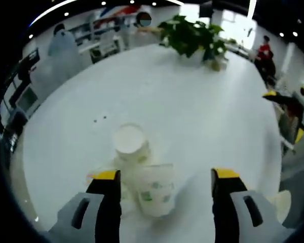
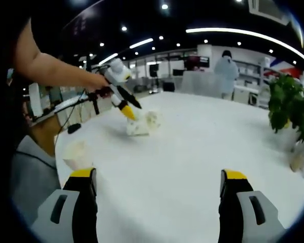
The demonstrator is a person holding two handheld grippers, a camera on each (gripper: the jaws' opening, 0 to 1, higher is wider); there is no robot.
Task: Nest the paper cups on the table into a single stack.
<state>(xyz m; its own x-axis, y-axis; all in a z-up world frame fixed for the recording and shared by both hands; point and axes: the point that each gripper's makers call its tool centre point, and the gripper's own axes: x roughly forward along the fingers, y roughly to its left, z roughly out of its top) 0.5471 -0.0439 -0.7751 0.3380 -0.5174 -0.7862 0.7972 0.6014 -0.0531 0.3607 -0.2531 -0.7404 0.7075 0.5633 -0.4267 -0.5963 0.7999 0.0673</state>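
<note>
White round table (image 1: pixel 192 116) takes up the left gripper view. Left gripper (image 1: pixel 164 177) has its yellow-tipped jaws spread wide, grasping nothing. Between the jaws, closer to the left one, lies a paper cup with green print (image 1: pixel 154 192), tipped on its side, mouth toward the camera side as far as I can tell. Just behind it, touching or nearly so, a second paper cup (image 1: pixel 130 142) with its white round end facing up; blur makes it unclear whether that is base or mouth. Potted plant (image 1: pixel 195 35) sits at the far edge of the table. Another cup-like pale shape (image 1: pixel 281 202) shows at the lower right edge, too cropped to be sure.

Right gripper view: right gripper (image 2: pixel 159 185) hovers low over the table (image 2: pixel 202 152), jaws wide apart, nothing between them. Across the table, the left gripper (image 2: pixel 124 104) is seen held by a person's hand (image 2: pixel 99 81), its yellow tips pointing down at the paper cups (image 2: pixel 143 123), which lie clustered on the tabletop; the tips are at or just beside them, contact unclear. One more paper cup (image 2: pixel 77 153) sits near the table's near-left edge, just beyond the right gripper's left jaw. Potted plant (image 2: pixel 291 109) at right edge. A person in white (image 2: pixel 226 73) stands beyond the table.
</note>
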